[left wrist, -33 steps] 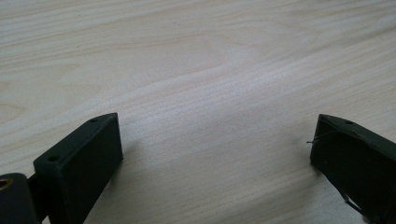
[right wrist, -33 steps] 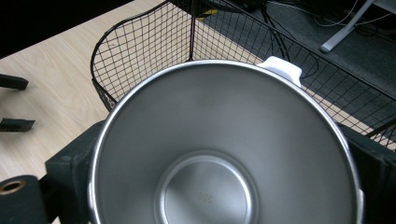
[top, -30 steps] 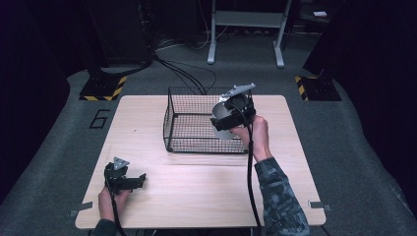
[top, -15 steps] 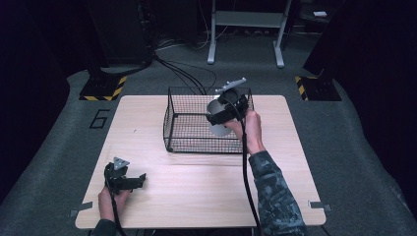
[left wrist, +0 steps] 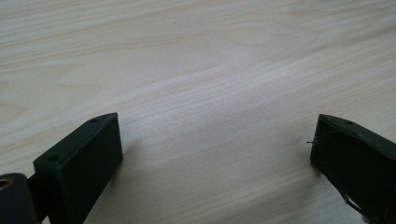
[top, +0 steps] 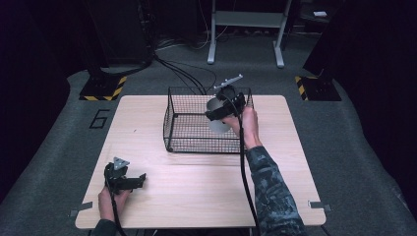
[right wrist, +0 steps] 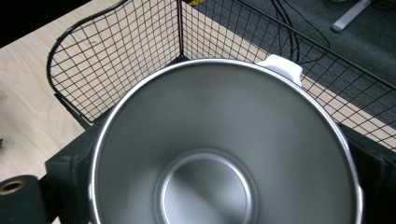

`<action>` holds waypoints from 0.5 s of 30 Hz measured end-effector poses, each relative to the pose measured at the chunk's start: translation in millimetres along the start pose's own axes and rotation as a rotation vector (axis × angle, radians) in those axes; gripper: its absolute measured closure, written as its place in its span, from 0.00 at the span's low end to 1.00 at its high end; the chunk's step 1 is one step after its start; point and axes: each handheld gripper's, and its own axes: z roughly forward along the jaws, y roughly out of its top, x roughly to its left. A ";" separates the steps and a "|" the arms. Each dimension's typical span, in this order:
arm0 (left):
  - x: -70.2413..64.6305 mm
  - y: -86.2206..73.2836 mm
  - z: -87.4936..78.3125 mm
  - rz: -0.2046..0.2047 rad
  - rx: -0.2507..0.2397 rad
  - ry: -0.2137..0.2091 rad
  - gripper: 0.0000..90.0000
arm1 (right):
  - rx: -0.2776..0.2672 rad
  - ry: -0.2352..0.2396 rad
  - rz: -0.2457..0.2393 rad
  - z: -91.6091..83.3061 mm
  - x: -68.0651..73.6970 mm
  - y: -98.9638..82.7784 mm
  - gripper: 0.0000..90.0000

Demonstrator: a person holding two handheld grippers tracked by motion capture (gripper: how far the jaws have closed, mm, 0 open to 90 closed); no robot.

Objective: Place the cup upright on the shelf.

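The right gripper (top: pixel 220 114) holds a steel cup (top: pixel 217 118) over the wire basket (top: pixel 175 129), its jaws closed on the cup's sides; in the right gripper view the cup (right wrist: pixel 224 149) sits between the two black jaws with its open mouth toward the camera, empty inside, and a white tab (right wrist: pixel 281 66) shows at its rim. The cup seems to be above the basket's right part, though the high view is too coarse to tell whether it touches the mesh. Holding it by the outer wall keeps the mouth free and lets it be lowered past the wire rim, which is probably the move in hand. The left gripper (top: pixel 129 181) rests low on the wooden table (top: pixel 295 162) near the front left corner, well apart from the basket, jaws spread wide and holding nothing, out of the way.
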 end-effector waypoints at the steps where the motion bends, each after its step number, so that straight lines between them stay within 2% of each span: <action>1: 0.0 0.0 0.0 0.000 0.000 0.000 0.02 | 0.007 -0.002 0.001 1.7 -0.9 0.1 0.06; 10: 0.0 0.0 0.0 0.000 0.000 0.000 0.02 | 0.027 0.007 0.043 20.7 -11.0 -1.4 0.06; 15: 0.1 0.0 0.0 0.001 0.000 -0.001 0.02 | 0.048 0.005 0.042 31.3 -13.5 -1.8 0.06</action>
